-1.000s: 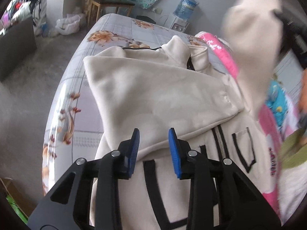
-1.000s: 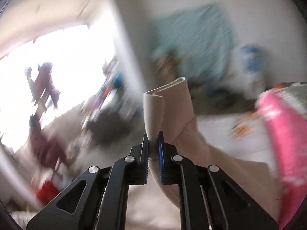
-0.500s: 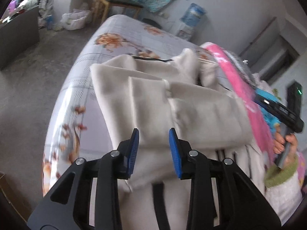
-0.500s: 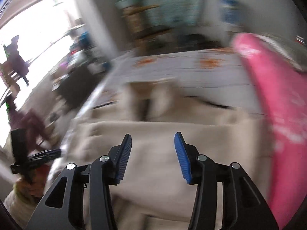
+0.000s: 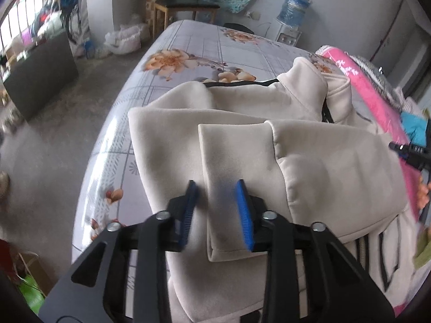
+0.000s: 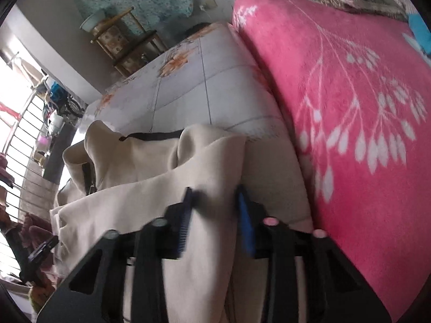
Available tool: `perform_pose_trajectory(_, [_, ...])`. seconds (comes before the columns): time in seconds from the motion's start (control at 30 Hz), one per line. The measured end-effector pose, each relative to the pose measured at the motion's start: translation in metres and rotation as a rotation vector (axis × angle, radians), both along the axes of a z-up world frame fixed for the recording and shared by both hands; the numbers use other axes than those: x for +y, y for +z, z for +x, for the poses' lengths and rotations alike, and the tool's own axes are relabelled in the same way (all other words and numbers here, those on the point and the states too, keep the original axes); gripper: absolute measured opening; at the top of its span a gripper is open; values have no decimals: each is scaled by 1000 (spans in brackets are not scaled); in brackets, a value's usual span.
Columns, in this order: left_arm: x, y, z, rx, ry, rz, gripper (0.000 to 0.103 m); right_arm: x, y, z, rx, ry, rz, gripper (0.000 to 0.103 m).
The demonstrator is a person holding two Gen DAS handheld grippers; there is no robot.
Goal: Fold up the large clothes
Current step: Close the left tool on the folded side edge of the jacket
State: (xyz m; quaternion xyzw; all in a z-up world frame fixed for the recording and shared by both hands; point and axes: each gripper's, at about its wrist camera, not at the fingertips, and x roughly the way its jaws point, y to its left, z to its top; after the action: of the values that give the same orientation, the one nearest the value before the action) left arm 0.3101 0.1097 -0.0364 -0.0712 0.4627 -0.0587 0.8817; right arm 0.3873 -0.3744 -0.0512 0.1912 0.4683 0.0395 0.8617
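Cream fleece jacket point(image 5: 309, 161): lies on the bed point(image 5: 188, 43), collar toward the far end, both sleeves folded across the chest, black zip and black pocket trim showing at the lower right.
Sleeve cuff point(image 5: 229, 161): flat on top of the jacket, its end pointing toward the left gripper.
Left gripper point(image 5: 216, 204): black frame, blue pads; jaws narrow and closing, astride the cuff, pads not seen pressing on the cloth.
Right gripper point(image 6: 214, 210): blurred; jaws narrow and closing over a raised fold of the jacket point(image 6: 150, 188) at its edge beside the pink blanket point(image 6: 350, 94); whether the pads pinch the cloth cannot be told.
Bed sheet: pale grey check with orange flowers.
Chair point(image 5: 186, 8): wooden, beyond the bed's far end.
Water dispenser point(image 5: 292, 13): blue bottle, by the far wall.
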Motion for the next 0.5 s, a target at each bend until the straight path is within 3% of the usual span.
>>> perform_pose_trajectory(0.07, [0, 4, -3, -27, -15, 2, 8, -1, 10, -5, -35, 2, -8, 7])
perform_pose_trajectory(0.17, [0, 15, -12, -61, -27, -17, 5, 0, 32, -13, -111, 9, -16, 6])
perform_pose_trajectory(0.27, [3, 28, -26, -94, -32, -85, 5, 1, 39, -12, -148, 10, -44, 6])
perform_pose_trajectory(0.37, [2, 24, -30, -72, -36, -124, 4, 1, 27, -5, -121, -2, -72, 6])
perform_pose_trajectory(0.5, [-1, 5, -27, -27, -26, -92, 4, -1, 16, -3, -62, 8, -118, 11])
